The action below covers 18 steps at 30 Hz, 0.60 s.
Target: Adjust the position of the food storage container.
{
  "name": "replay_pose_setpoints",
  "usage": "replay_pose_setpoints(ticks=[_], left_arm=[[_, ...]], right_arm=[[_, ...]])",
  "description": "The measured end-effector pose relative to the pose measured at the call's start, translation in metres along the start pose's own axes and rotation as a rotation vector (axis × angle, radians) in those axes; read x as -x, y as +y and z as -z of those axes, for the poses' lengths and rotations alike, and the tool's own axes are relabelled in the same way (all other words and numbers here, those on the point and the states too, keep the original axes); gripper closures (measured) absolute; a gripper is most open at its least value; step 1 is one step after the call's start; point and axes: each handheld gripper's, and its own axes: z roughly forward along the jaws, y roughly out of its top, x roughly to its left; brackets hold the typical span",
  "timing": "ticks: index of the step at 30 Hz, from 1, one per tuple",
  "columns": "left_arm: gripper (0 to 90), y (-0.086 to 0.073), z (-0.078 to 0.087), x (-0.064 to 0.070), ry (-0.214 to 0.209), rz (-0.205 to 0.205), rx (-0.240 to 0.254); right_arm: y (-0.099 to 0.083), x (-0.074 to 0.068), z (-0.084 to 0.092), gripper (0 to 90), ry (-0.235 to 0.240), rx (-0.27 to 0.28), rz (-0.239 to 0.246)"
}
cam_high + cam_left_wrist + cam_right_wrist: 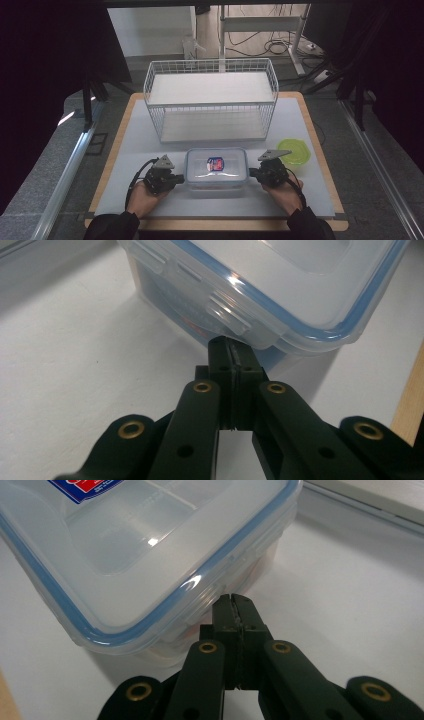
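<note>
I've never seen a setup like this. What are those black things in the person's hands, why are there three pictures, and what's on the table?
No robot here: a person holds a hand-operated tool with two black jaws in each hand, the left gripper and the right gripper. One picture comes from a camera above the table; the other two come from small cameras riding on each gripper, looking along its jaws.

On the white table mat sits a clear lidded food box with a blue seal and a red-and-blue label. Behind it stands a white wire basket, and to the right a yellow-green lid.

Both grippers' jaws are closed with nothing between them. Their tips sit at the box's two short ends, just under the lid's rim; nothing is held.
</note>
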Motion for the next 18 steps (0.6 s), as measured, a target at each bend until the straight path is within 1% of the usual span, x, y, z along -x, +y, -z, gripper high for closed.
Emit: replay_pose_setpoints(ticks=[1, 3, 4, 5, 6, 8, 11, 12, 13, 14, 15, 16, 17, 18], left_arm=[[90.0, -0.001, 0.000, 0.000, -0.006, 0.000, 0.006], [88.4, -0.001, 0.002, 0.000, -0.001, -0.004, 0.006], [88.4, -0.002, 0.003, 0.000, 0.016, -0.012, 0.012], [86.3, -0.002, 0.005, 0.000, 0.038, -0.020, 0.017], [83.5, -0.003, 0.008, -0.001, 0.056, -0.023, 0.025], [78.1, -0.006, 0.014, -0.003, 0.079, -0.019, 0.043], [61.4, -0.010, 0.020, -0.004, 0.129, -0.030, 0.062], [48.9, -0.013, 0.022, -0.004, 0.147, -0.040, 0.075], [42.9, -0.013, 0.022, -0.004, 0.147, -0.040, 0.075], [36.3, -0.015, 0.024, -0.003, 0.167, -0.049, 0.087], [31.3, -0.015, 0.024, -0.003, 0.167, -0.049, 0.087], [31.3, -0.016, 0.025, -0.003, 0.166, -0.053, 0.090], [20.8, -0.017, 0.026, -0.002, 0.160, -0.050, 0.094], [20.8, -0.018, 0.027, -0.002, 0.163, -0.048, 0.097]], right_arm=[[0.000, 0.001, 0.000, 90.0, 0.005, 0.000, -0.008], [0.001, 0.001, 0.002, 90.0, -0.001, 0.001, 0.000], [0.001, 0.001, 0.002, 90.0, -0.001, 0.001, 0.000], [0.001, 0.000, 0.004, 90.0, -0.009, 0.005, 0.012], [0.001, 0.001, 0.006, 88.1, -0.017, 0.012, 0.022], [0.000, 0.002, 0.011, 82.5, -0.025, 0.023, 0.030], [-0.003, 0.008, 0.015, 73.8, -0.031, 0.028, 0.033], [-0.006, 0.011, 0.018, 67.6, -0.036, 0.033, 0.032], [-0.006, 0.011, 0.018, 67.6, -0.036, 0.033, 0.032], [-0.007, 0.012, 0.021, 60.9, -0.031, 0.039, 0.034], [-0.007, 0.012, 0.021, 60.9, -0.031, 0.039, 0.034], [-0.008, 0.012, 0.023, 57.6, -0.025, 0.042, 0.034], [-0.009, 0.011, 0.024, 49.7, -0.025, 0.048, 0.046], [-0.009, 0.011, 0.024, 49.7, -0.025, 0.048, 0.046]])
